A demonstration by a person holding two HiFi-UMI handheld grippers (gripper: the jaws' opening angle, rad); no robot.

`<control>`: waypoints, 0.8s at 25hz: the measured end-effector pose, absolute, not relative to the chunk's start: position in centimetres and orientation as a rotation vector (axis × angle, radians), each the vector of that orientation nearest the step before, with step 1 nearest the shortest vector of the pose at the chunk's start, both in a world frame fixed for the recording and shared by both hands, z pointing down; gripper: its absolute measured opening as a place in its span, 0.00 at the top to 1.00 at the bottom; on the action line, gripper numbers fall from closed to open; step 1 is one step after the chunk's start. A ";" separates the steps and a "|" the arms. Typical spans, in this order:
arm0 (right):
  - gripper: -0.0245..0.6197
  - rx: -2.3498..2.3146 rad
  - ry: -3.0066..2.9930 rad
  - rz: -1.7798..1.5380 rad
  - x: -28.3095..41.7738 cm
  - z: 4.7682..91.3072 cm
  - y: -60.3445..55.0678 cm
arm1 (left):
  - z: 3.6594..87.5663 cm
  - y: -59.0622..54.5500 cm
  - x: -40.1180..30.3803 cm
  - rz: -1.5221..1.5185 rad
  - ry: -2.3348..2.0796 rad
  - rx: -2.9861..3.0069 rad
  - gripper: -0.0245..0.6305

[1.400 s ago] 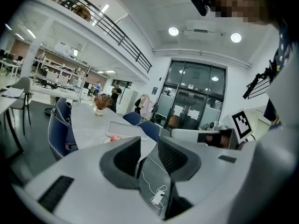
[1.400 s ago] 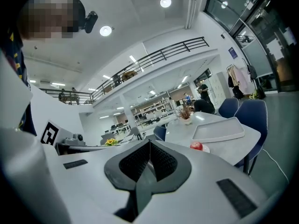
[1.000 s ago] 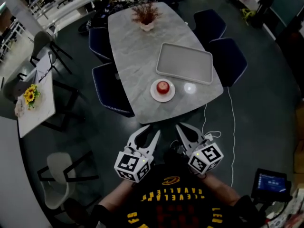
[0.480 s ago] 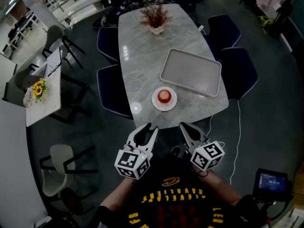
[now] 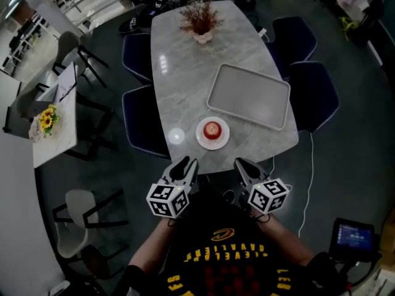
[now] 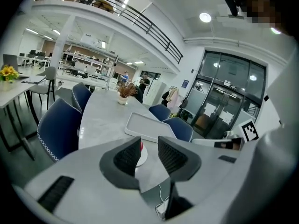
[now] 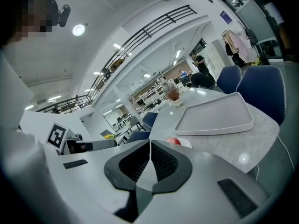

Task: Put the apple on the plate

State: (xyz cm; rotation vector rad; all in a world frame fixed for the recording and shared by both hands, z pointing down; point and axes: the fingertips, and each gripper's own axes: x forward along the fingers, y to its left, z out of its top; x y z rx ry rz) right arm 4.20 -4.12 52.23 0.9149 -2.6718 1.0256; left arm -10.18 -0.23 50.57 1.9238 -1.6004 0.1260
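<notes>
A red apple (image 5: 212, 128) sits on a small white plate (image 5: 203, 139) near the front edge of the grey marble table (image 5: 179, 73). Both grippers hang over the floor in front of the table, apart from it. My left gripper (image 5: 186, 165) is open with a narrow empty gap; in its own view the left gripper (image 6: 148, 146) frames a sliver of the apple (image 6: 141, 145) and plate (image 6: 141, 157). My right gripper (image 5: 244, 164) is shut on nothing, pads touching; from the right gripper (image 7: 150, 146) the apple (image 7: 173, 141) and plate (image 7: 187, 144) show just beyond.
A large grey tray (image 5: 249, 95) lies right of and behind the plate. A potted dried plant (image 5: 200, 23) stands at the table's far end. Dark blue chairs (image 5: 141, 119) line both sides. A white cable (image 5: 305, 184) runs over the floor at right.
Both grippers' jaws have drawn in: the right went from wide open to shut, the left narrowed. The head view shifted slightly; apple and plate stayed put.
</notes>
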 end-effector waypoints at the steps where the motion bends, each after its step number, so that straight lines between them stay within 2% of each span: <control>1: 0.95 0.925 -2.659 1.036 4.3 52.6 -4.3 | 51.1 -0.7 -10.7 0.129 -1.605 1.916 0.78; 7: 0.95 0.987 -2.597 1.001 4.4 54.0 -6.4 | 54.0 -3.3 -13.3 0.171 -1.623 1.894 0.78; 16: 0.94 1.043 -2.493 0.904 2.3 57.6 -9.8 | 60.8 -6.9 -14.9 0.213 -1.389 1.837 0.78; 17: 0.89 1.056 -2.475 0.918 2.2 58.1 -10.2 | 61.4 -7.3 -14.9 0.218 -1.359 1.832 0.78; 20: 0.88 1.093 -2.413 0.940 2.0 60.0 -11.2 | 63.3 -8.4 -15.2 0.262 -1.302 1.830 0.78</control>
